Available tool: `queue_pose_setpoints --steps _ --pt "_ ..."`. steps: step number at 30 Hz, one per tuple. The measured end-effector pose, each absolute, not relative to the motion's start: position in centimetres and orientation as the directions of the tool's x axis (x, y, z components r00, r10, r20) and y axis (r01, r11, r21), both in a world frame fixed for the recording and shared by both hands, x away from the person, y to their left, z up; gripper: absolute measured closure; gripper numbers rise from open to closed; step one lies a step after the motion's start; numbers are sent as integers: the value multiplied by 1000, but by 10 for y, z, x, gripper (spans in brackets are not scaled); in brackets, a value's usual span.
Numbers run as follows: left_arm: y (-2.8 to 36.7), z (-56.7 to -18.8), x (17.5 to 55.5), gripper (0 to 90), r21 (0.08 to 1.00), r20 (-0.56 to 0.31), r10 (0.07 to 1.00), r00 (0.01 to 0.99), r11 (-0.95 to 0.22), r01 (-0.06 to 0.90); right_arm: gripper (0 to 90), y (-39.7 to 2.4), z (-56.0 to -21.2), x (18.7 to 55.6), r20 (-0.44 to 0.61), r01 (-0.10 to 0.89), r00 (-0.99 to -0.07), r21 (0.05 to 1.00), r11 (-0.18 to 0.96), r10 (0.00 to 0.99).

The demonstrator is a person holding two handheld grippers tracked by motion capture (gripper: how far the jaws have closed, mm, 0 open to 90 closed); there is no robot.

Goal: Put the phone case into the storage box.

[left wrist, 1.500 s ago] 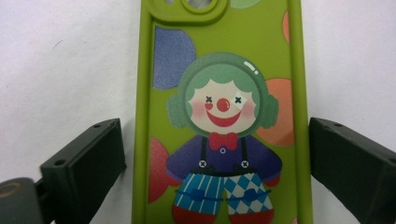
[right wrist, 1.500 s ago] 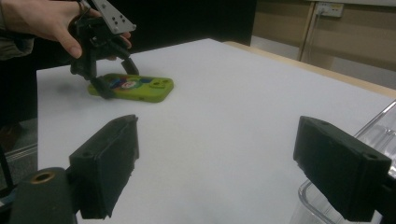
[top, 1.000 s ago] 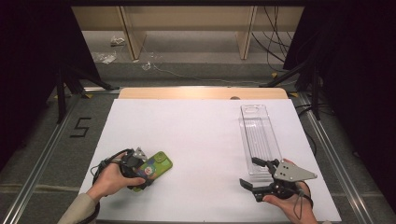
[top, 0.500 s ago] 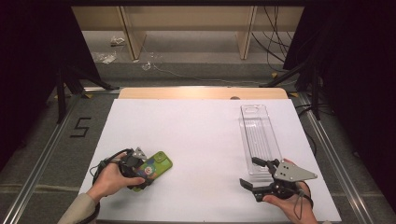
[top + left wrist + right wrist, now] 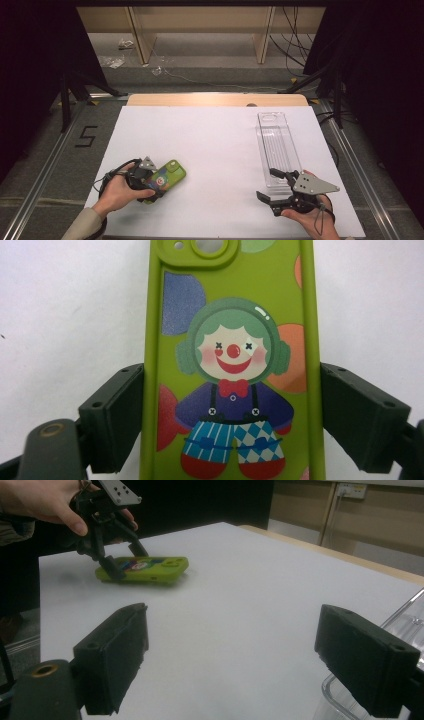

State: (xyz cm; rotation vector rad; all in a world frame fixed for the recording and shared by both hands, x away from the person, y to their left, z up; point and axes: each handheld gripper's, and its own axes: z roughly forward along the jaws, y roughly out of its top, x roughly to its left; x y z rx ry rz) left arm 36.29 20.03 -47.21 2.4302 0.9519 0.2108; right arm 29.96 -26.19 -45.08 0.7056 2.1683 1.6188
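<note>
High view: your left gripper (image 5: 150, 181) straddles phone (image 5: 165, 179) near table's (image 5: 210, 145) front-left corner, pads pressing sides unclear; right gripper (image 5: 276, 186) open, empty tray (image 5: 276, 145) beside.

White table (image 5: 210, 145), dark curtained surroundings

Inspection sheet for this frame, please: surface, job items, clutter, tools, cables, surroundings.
Surface: white sheet over a wooden table.
Job's things: green phone case with a clown print, flat on the sheet; clear tray at right.
Clutter: nothing seen on the sheet.
Grippers: left tool straddles the case, pads at its sides, grip not certain; right tool open, nothing between its jaws, beside the tray's near end.
Cables: black cable loops by the left hand.
Surroundings: dark curtains, metal rails, floor mark 5, wires and scraps beyond the table.
</note>
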Motion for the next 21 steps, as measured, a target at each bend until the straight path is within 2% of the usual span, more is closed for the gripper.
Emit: queue_pose_setpoints --steps 21 --pt "192 -461 354 162 658 -48 682 730 -528 537 141 -261 -450 301 22 188 -810 957 223 586"
